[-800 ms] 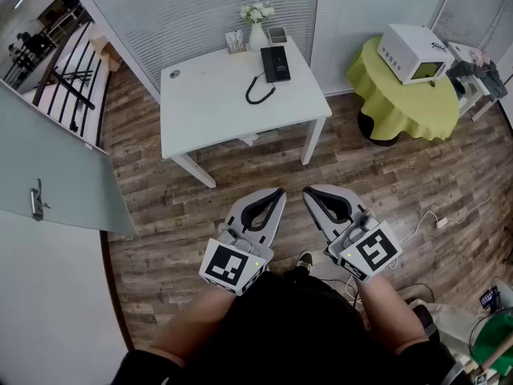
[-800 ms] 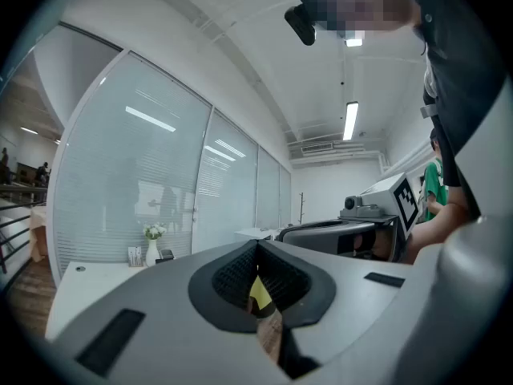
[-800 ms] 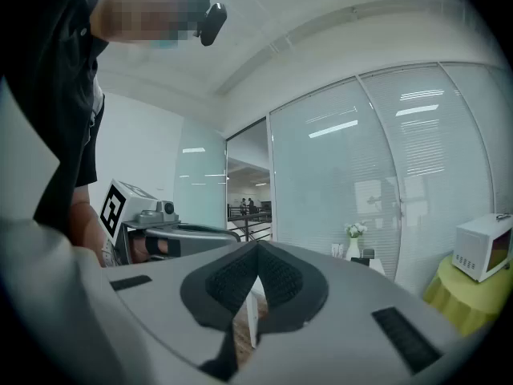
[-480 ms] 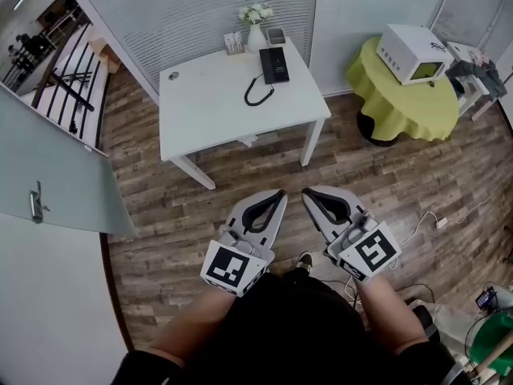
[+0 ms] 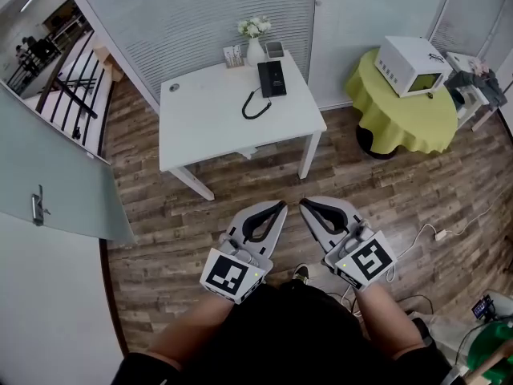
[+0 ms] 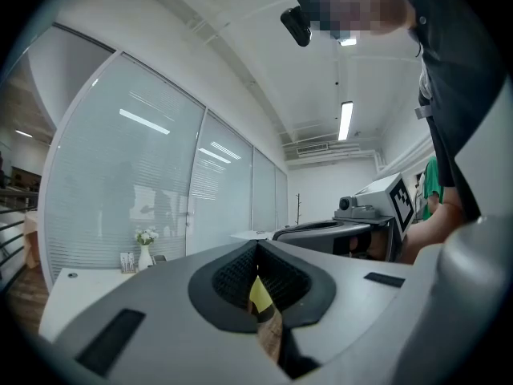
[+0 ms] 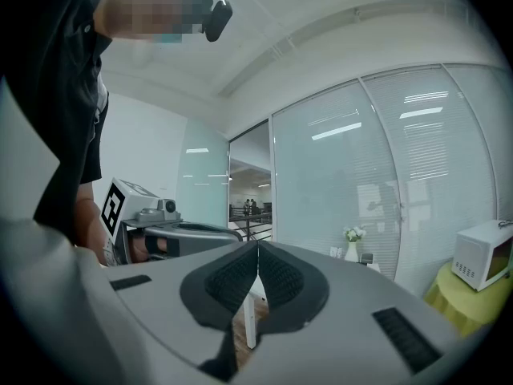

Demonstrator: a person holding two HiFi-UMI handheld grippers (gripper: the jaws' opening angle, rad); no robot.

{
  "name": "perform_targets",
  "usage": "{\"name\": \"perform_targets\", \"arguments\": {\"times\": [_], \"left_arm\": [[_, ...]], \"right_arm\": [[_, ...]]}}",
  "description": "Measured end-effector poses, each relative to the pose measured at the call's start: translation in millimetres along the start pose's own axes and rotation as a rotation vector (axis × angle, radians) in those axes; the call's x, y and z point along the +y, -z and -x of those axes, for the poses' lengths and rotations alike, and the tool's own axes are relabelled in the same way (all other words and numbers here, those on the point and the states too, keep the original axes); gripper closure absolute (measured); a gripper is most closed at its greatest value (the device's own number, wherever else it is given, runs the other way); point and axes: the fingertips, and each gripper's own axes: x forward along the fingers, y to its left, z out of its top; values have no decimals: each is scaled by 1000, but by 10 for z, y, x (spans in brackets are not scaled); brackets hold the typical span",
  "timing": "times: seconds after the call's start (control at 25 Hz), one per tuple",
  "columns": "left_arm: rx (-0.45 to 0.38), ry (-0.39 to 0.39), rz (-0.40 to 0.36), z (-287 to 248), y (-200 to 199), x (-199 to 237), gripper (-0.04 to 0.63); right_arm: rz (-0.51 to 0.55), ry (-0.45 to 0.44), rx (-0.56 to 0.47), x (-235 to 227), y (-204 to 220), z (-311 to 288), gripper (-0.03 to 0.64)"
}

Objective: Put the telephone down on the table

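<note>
The black telephone (image 5: 271,79) lies flat at the far right of the white table (image 5: 208,111), its handset on the base and its coiled cord (image 5: 255,105) trailing toward me. Both grippers hang over the wooden floor well short of the table, side by side in front of my body. My left gripper (image 5: 280,206) is shut with nothing between its jaws; in the left gripper view the jaws (image 6: 256,245) meet at the tip. My right gripper (image 5: 304,204) is shut and empty too, its pads (image 7: 240,275) closed together.
A white vase of flowers (image 5: 255,45) and small items stand at the table's back edge. A round table with a yellow cloth (image 5: 401,107) carries a white microwave (image 5: 411,54) at the right. A glass door (image 5: 56,175) stands open at the left. Cables (image 5: 425,227) lie on the floor.
The whole head view has slid down a little, table and grippers together. Both grippers stay shut and side by side. The telephone has not moved on the table.
</note>
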Motion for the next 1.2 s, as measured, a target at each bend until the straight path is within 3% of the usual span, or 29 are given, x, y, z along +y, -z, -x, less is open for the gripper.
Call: {"name": "perform_targets", "arguments": {"times": [0.64,1.2], "left_arm": [[20,-96,-18,-452,-51,-117,588],[1,-76,-19,-909,38,600,588]], "right_arm": [[-26,-22,-8,-671,59,438,595],[-15,-17,6,-1145,133,-247,595]]}}
